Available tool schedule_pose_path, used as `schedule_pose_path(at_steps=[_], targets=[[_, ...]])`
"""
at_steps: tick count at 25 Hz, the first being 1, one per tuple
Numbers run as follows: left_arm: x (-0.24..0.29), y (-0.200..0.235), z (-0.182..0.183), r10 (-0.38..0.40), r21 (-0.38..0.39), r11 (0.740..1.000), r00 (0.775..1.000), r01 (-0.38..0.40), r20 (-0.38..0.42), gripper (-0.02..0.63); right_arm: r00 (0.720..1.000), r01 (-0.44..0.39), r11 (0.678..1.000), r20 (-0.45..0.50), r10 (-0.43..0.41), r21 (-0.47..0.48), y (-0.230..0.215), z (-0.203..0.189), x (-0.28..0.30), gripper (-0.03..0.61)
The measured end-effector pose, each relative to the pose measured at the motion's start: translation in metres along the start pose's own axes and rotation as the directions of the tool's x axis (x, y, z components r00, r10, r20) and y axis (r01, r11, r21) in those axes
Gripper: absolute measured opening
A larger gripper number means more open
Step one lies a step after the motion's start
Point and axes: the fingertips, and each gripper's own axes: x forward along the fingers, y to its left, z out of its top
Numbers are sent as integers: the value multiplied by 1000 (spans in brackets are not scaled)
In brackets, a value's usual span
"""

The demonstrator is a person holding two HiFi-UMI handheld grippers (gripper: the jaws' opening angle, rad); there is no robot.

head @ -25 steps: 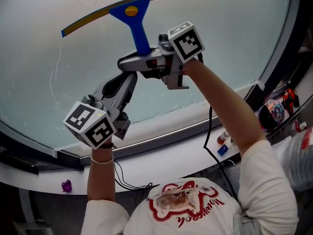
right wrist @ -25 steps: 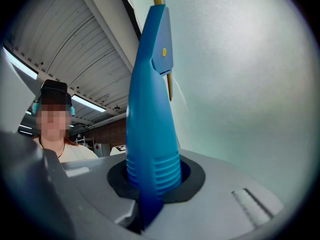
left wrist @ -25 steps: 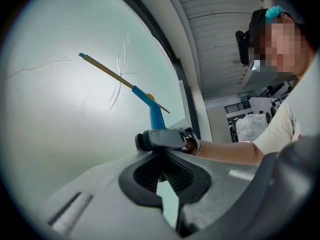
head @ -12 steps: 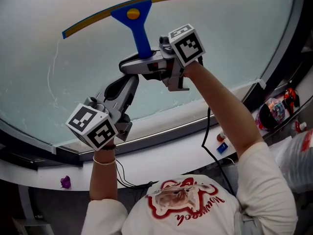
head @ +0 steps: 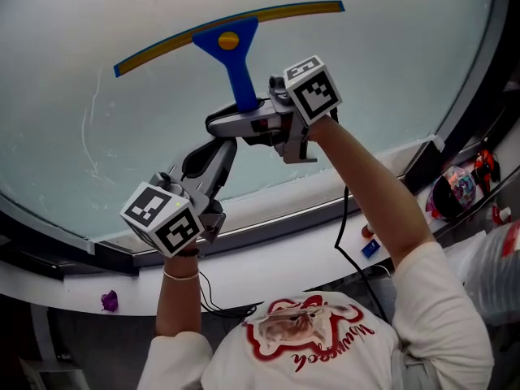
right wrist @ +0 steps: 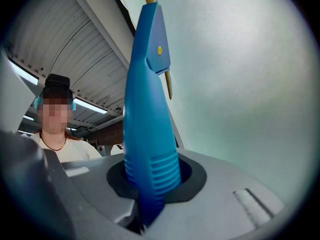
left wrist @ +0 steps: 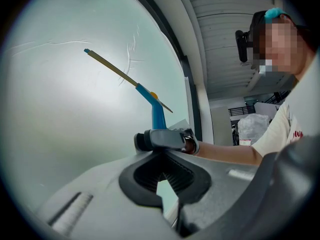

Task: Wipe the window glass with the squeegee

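Wiping looks under way but far from finished. Your right gripper (head: 248,112) has its fingers (right wrist: 235,184) clenched on the ribbed blue handle (right wrist: 150,154) of the squeegee (head: 230,43). The blade (head: 162,43) lies well beyond those fingertips, apparently against the upper part of the window glass (head: 382,71). Faint streaks (head: 93,128) show on the pane off to the left of the fingers, and the wide band of glass behind the fingertips, down to the window frame (head: 268,222), seems left to pull. The handle's long axis runs straight out from the fingers and up the pane. The blade's long axis crosses it, left to right, with its left end lower. Your left gripper (head: 221,151) hangs just below the right one, its fingers (left wrist: 100,199) drawn together on nothing and pointing at the right gripper.
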Motion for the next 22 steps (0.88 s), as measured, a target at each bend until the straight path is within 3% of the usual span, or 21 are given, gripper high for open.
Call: schedule_pose_path(at_steps=[22], targets=[[-4,5,-36,4,-102,995,1000,-4,4,2,999,-21,998,28,19,62,-16,-35,0,67]])
